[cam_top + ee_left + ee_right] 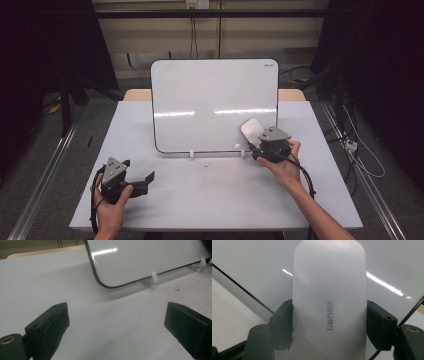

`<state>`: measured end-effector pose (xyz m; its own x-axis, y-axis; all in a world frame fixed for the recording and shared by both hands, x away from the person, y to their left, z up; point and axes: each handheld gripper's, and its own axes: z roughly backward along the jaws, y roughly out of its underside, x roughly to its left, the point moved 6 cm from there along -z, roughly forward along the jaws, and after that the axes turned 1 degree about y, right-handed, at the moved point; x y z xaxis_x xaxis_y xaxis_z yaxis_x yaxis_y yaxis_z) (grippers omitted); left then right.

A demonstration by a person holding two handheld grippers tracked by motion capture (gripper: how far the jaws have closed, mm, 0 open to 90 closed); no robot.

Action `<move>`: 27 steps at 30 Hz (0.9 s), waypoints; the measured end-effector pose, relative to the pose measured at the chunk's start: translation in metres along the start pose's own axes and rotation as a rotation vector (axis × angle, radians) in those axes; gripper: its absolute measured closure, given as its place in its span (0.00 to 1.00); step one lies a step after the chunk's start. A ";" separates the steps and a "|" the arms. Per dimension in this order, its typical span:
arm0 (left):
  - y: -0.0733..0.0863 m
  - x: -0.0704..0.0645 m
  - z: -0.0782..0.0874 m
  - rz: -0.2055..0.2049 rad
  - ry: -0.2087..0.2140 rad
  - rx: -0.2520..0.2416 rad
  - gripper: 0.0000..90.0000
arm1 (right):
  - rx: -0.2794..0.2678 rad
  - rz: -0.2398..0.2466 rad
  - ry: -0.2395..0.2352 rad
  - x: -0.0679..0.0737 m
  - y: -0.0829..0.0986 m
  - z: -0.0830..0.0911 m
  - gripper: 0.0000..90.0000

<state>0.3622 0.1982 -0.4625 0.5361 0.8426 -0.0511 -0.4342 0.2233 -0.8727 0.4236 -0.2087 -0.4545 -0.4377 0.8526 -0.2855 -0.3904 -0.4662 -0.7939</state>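
Eraser sits clamped in your right gripper against board: light, stiff, slick plastic, so keep mid-side hold. Left gripper jaws apart, empty.

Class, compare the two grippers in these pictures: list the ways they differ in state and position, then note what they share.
The left gripper is open with nothing between its jaws; the right gripper is shut on the white eraser. The left gripper sits low over the bare table, away from the whiteboard; the right gripper is at the whiteboard's lower right corner. Both have black jaws and a grey plate on top, each held in one hand.
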 end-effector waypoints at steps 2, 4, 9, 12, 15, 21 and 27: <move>0.001 0.000 0.000 0.004 0.001 0.000 0.07 | -0.015 0.017 0.013 -0.001 -0.003 0.004 0.35; 0.001 0.000 -0.001 0.008 0.003 0.002 0.07 | -0.028 0.006 0.014 -0.003 -0.004 0.007 0.35; 0.001 0.002 0.000 0.012 0.004 -0.003 0.07 | -0.044 0.021 0.051 -0.005 -0.005 0.011 0.35; 0.000 0.003 0.001 0.013 0.005 -0.007 0.07 | -0.056 0.044 0.086 -0.005 -0.008 0.013 0.35; -0.002 0.003 0.002 0.010 0.002 -0.014 0.07 | -0.062 0.063 0.104 -0.003 -0.010 0.016 0.35; -0.002 0.002 0.002 0.008 0.001 -0.013 0.07 | -0.087 0.100 0.151 -0.001 -0.011 0.026 0.35; -0.001 0.003 0.000 0.015 0.006 -0.012 0.07 | -0.066 0.058 0.169 -0.013 -0.008 0.012 0.35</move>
<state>0.3641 0.2011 -0.4618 0.5342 0.8427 -0.0677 -0.4336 0.2044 -0.8776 0.4226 -0.2193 -0.4379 -0.3135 0.8550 -0.4132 -0.3121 -0.5037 -0.8055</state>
